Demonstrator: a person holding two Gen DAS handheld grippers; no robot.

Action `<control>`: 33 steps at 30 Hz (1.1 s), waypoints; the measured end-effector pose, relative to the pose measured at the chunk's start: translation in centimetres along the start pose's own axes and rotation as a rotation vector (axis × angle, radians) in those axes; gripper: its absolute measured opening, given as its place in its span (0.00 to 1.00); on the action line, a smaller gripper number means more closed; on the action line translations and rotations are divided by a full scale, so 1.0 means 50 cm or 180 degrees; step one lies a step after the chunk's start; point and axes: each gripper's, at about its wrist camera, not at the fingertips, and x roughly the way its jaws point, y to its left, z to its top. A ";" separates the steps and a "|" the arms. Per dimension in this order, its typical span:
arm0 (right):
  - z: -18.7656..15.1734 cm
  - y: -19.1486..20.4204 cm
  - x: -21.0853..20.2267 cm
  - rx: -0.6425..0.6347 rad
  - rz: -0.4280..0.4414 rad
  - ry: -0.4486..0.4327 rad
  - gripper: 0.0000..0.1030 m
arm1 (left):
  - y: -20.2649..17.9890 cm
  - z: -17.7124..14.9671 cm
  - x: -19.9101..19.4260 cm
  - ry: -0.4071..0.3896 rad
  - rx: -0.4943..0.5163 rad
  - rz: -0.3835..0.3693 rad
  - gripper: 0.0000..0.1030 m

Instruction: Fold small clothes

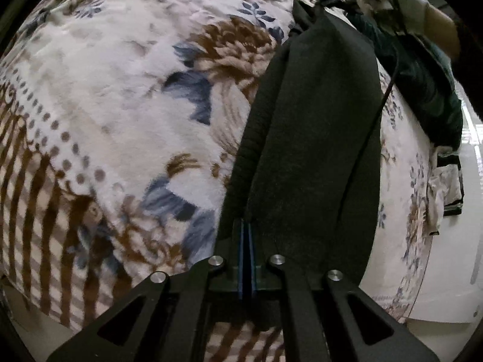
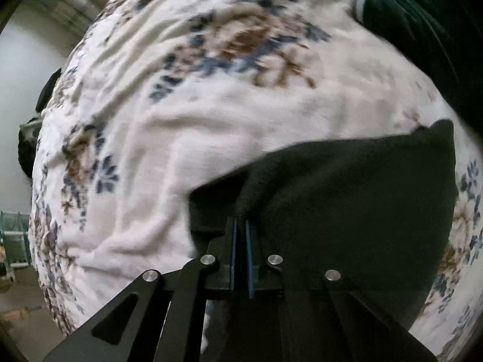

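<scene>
A small dark green-black knitted garment hangs stretched above a floral blanket. My left gripper is shut on its near edge, the cloth pinched between the blue pads. In the left wrist view the garment runs up to the top right, where a gloved hand holds the other gripper. In the right wrist view my right gripper is shut on another edge of the same garment, which spreads to the right of its fingers.
The cream blanket with brown and blue flowers covers the bed. A pile of dark green clothes and a pale striped piece lie at the bed's right edge. More dark green cloth lies at the top right in the right wrist view. White floor lies beyond the bed.
</scene>
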 end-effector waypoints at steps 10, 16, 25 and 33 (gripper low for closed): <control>-0.036 -0.044 -0.003 0.0231 0.0362 0.0368 0.49 | 0.091 0.020 0.035 0.0360 -0.0400 -0.0327 0.42; -0.287 -0.146 -0.188 0.0260 0.0723 0.0253 0.62 | 0.118 0.024 0.003 0.0361 -0.0497 -0.0448 0.53; -0.841 -0.310 -0.173 0.1199 0.0725 0.0745 0.62 | 0.019 -0.009 0.042 0.0464 -0.0129 -0.0372 0.53; -1.052 -0.337 -0.142 0.1656 0.0839 0.0659 0.62 | 0.000 -0.098 0.013 0.0237 0.0200 0.0006 0.34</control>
